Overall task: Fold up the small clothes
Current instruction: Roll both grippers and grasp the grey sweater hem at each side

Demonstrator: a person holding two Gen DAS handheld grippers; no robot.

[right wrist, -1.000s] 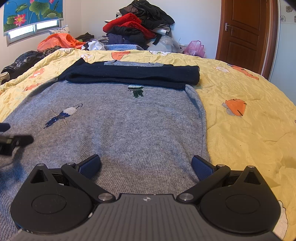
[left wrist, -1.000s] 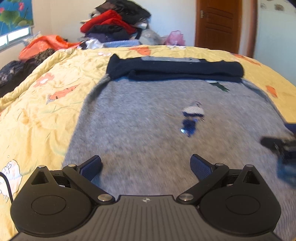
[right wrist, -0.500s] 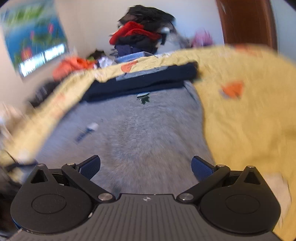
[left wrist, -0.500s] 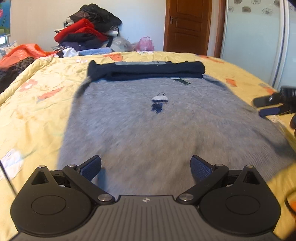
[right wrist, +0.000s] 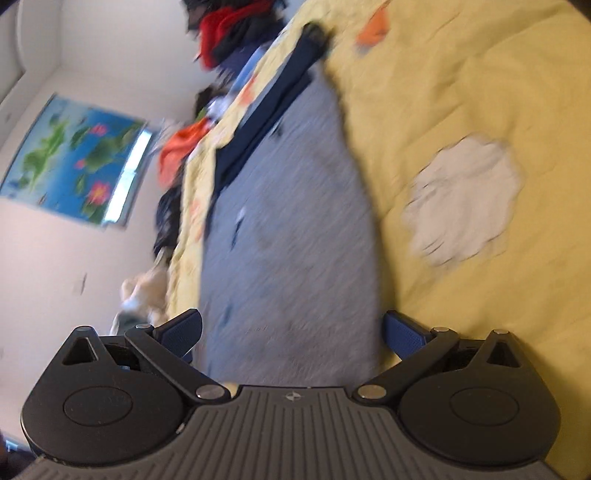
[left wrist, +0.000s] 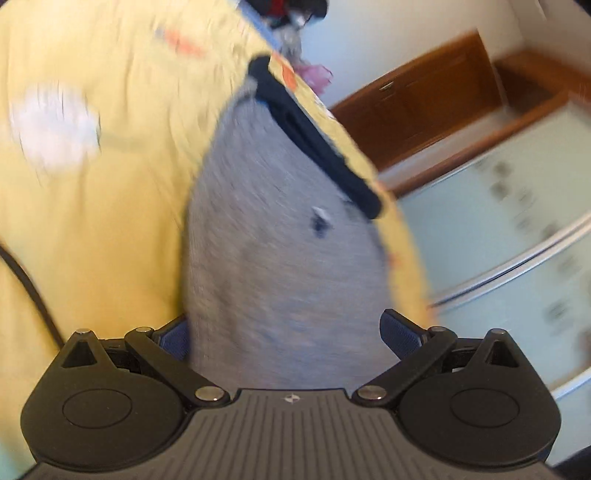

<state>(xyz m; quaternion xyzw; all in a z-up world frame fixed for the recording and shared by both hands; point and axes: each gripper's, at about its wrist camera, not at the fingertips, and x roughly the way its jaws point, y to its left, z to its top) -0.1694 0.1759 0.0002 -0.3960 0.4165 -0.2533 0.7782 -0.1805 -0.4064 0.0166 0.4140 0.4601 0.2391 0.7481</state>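
bed: yellow quilt (right wrist: 461,92), grey sweater (left wrist: 273,258) spread on it
room: wooden door (left wrist: 417,107), clothes pile (right wrist: 229,33)
left gripper (left wrist: 290,332): fingers spread
right gripper (right wrist: 291,332): fingers spread

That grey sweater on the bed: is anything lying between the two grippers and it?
Nothing visible does. The grey sweater fills the open gap of the left gripper and of the right gripper. The only thing on it is a folded navy garment at its far end.
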